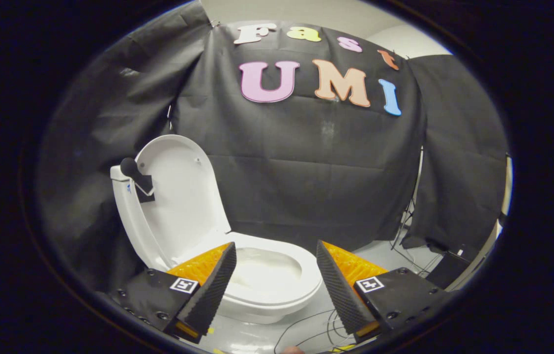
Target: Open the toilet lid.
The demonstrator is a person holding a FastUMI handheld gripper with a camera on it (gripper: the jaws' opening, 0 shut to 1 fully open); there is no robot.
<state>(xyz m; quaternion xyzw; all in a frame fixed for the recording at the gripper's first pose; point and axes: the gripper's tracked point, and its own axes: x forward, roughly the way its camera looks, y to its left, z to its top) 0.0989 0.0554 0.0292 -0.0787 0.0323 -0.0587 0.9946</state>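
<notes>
Black cloth wall behind, pale floor w/ cables underneath. Toilet sits just ahead of the fingers, lid upright at approx 10 o'clock, leaning on the tank. Gripper fingers spread wide, gripping nothing.

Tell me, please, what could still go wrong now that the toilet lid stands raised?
The lid leans nearly upright against the tank; a nudge might drop it onto the seat. The gripper hangs open over the bowl, jaws apart and empty. Cables on the floor could snag it.
</notes>
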